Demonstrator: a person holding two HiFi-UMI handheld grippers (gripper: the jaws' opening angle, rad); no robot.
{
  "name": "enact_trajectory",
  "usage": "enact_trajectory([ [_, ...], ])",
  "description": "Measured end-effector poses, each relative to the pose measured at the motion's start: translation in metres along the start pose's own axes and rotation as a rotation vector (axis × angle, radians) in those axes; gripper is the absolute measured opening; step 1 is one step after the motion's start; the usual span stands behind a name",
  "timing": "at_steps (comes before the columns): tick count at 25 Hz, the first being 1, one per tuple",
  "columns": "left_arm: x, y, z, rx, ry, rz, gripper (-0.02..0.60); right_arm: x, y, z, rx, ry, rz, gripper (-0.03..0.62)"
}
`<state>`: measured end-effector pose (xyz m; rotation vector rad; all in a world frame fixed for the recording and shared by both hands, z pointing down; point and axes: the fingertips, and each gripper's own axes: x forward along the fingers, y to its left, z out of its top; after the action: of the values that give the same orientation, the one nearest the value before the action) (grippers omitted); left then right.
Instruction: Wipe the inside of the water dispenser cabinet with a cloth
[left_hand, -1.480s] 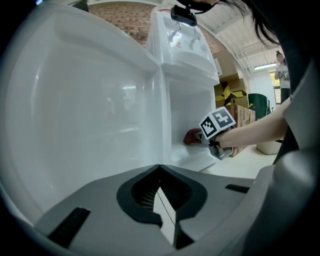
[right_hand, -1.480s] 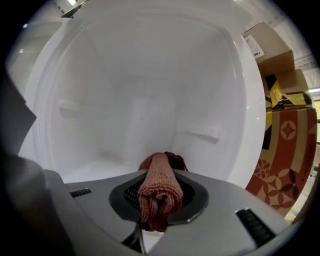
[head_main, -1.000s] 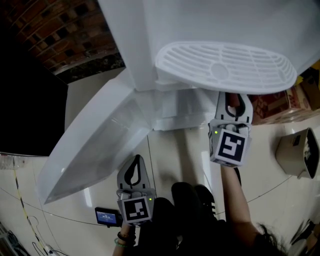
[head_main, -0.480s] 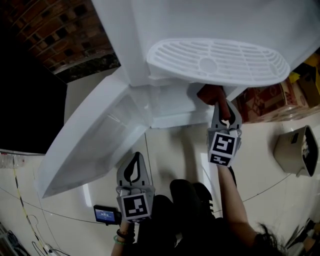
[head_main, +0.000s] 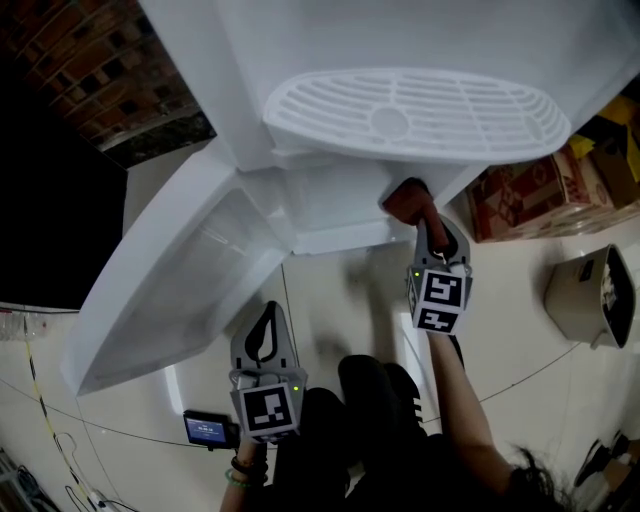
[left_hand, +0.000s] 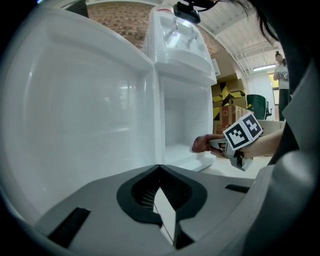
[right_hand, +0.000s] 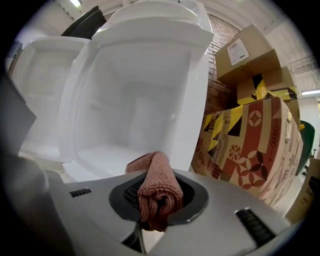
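Pale tiled floor (head_main: 520, 300); brick wall (head_main: 100, 90) at 10 o'clock; patterned cardboard boxes (head_main: 520, 190) at 3 o'clock, just beside the unit; beige bin (head_main: 590, 300) further out at 4 o'clock. White water dispenser (head_main: 400, 30) fills 12 o'clock, slotted drip tray (head_main: 410, 115) jutting out over the cabinet (right_hand: 135, 115); cabinet door (head_main: 170, 290) swung wide open toward 8 o'clock. Right gripper (head_main: 432, 228) under the tray, at the cabinet mouth; jaws clamped on a folded red-brown cloth (head_main: 405, 200); cloth sticks out past the fingertips toward the cabinet floor, can't tell if it touches. Left gripper (head_main: 265, 335) low at 7 o'clock, alongside the door but apart from it; jaws closed tip to tip, nothing between them. Small screen device (head_main: 208, 430) on the floor just beside it at 8 o'clock.
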<state>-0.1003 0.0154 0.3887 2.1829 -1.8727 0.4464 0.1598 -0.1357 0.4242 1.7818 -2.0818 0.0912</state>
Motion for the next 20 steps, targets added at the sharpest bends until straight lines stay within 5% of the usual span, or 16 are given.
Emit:
enact_trajectory([
  [9,0.028,-0.017,0.017,0.1,-0.034,-0.043,0.003,-0.038,0.056,0.048,0.17,-0.173,0.253,0.071],
  [15,0.055,-0.028,0.049,0.124,-0.102,-0.063,0.003,-0.072,0.098,0.047,0.165,-0.159,0.401,0.071],
  [20,0.058,-0.054,0.056,0.105,-0.112,-0.11,0.003,-0.083,0.096,0.035,0.173,-0.124,0.413,0.069],
])
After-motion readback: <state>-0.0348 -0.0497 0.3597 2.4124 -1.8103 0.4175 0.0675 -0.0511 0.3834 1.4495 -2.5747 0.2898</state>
